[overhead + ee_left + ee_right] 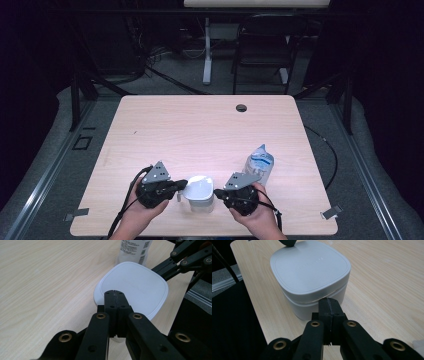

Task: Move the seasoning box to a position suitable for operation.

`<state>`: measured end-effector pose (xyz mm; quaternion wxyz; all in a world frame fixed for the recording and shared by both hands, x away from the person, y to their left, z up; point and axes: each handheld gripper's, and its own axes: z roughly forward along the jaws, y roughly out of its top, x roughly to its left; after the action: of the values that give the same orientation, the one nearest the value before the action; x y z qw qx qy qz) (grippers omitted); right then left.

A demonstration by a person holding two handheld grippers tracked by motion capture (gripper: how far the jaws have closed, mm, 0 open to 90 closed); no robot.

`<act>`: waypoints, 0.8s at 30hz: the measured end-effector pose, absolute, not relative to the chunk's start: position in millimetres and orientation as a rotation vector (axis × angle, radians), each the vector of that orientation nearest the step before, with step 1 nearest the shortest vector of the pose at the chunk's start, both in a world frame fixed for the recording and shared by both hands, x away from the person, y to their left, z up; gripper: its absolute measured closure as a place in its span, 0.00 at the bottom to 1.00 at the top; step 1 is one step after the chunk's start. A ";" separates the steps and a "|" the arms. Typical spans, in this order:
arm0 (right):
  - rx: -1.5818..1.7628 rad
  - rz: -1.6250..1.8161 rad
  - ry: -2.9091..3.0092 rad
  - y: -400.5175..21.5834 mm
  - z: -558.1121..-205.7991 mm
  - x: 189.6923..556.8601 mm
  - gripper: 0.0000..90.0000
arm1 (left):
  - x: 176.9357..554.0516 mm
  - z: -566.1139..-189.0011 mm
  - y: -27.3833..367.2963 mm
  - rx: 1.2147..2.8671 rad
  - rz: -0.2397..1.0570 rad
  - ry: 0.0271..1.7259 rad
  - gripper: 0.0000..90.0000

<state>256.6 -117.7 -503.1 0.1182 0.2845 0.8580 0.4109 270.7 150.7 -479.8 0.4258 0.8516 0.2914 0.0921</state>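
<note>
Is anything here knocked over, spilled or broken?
Nothing stands out. The white rounded-square lidded container stands upright with its lid level, the clear plastic bottle stands behind it, and the pale wooden table looks dry.

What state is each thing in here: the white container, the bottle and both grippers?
White container: upright on the table, lid on.
Bottle: lying on the table behind the right gripper, untouched.
Left gripper: jaws shut, empty, tip over the lid's edge.
Right gripper: jaws shut, empty, tip against the container's side.
</note>
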 end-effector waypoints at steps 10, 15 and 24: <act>0.831 1.204 2.509 -117.5 -502.9 256.3 1.00 | 270.6 -479.5 150.7 2.131 0.229 0.731 1.00; 0.828 1.194 2.511 -117.5 -502.4 256.3 1.00 | 270.6 -479.6 150.7 2.131 0.230 0.732 1.00; 0.821 1.218 2.508 -117.1 -500.7 256.1 1.00 | 270.7 -479.2 152.2 2.136 0.235 0.737 1.00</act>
<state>256.1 -117.1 -500.7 0.1174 0.2804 0.8569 0.4162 270.7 152.2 -479.2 0.4215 0.8526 0.2942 0.0940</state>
